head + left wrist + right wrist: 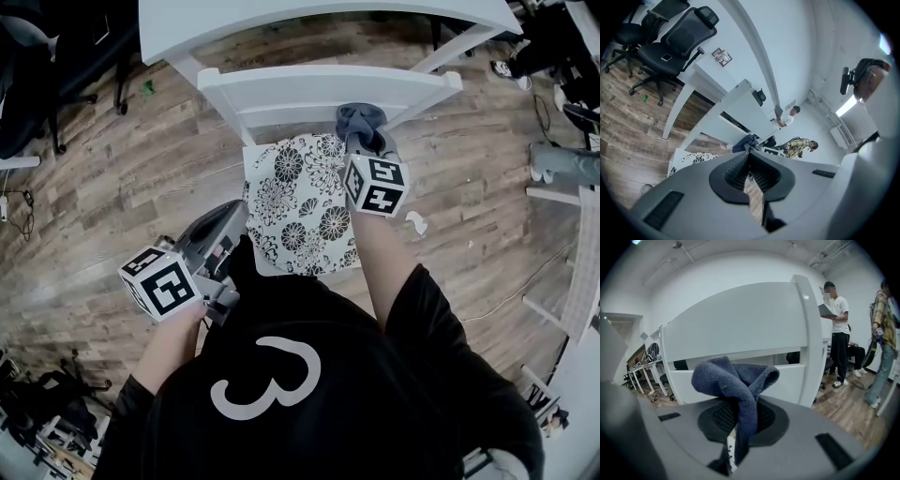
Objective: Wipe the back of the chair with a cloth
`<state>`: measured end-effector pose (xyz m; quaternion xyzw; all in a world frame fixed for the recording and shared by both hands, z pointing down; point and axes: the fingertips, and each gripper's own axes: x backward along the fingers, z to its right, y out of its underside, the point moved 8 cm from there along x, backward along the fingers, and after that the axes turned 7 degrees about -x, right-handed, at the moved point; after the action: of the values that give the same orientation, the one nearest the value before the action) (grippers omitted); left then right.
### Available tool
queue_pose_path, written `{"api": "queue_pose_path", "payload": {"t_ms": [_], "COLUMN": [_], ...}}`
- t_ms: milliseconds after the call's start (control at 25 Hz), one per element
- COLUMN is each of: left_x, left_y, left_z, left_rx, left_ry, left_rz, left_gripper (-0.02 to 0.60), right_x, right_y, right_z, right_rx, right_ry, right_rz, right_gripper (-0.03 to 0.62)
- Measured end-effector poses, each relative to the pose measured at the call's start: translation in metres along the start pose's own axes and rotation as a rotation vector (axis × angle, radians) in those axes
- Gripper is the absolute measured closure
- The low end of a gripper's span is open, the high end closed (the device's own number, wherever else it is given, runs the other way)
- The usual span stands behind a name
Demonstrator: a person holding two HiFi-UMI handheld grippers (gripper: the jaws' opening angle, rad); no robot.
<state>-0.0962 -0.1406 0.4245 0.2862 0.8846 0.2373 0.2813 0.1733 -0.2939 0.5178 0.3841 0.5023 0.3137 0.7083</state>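
The cloth (734, 380) is pinched between the right gripper's (736, 423) jaws and held against the chair (309, 94) back. The left gripper (750, 177) is held aside, jaws pressed together on nothing.

Wood plank floor (103, 187) all round. White bench (281, 14) at the far edge. Black office chairs (675, 47) far left, with a small green bit (147, 89) on the floor near them. White scrap (416, 223) on the floor at right, thin cable (511, 291) past it. Far right: person in white shirt (839, 319) holding something flat, person in plaid shirt (881, 329) just beside.
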Motion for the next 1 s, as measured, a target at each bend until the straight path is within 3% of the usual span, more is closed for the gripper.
{"api": "queue_pose_path", "payload": {"t_ms": [520, 800, 1000], "left_x": [-0.007, 0.028, 0.037], "left_y": [0.012, 0.017, 0.015], "left_z": [0.027, 0.042, 0.06], "left_rx": [-0.029, -0.052, -0.141], "left_ry": [-0.02, -0.102, -0.078], "left_rz": [0.029, 0.054, 0.039], "left_gripper": [0.568, 0.568, 0.568], "right_x": [0.012, 0.024, 0.078], "right_y": [-0.009, -0.015, -0.026], "right_z": [0.068, 0.065, 0.042], "right_rx": [-0.034, -0.009, -0.037], "right_ry": [0.086, 0.012, -0.152], "right_rz": [0.011, -0.014, 0.017], "right_gripper": [0.551, 0.551, 0.551]}}
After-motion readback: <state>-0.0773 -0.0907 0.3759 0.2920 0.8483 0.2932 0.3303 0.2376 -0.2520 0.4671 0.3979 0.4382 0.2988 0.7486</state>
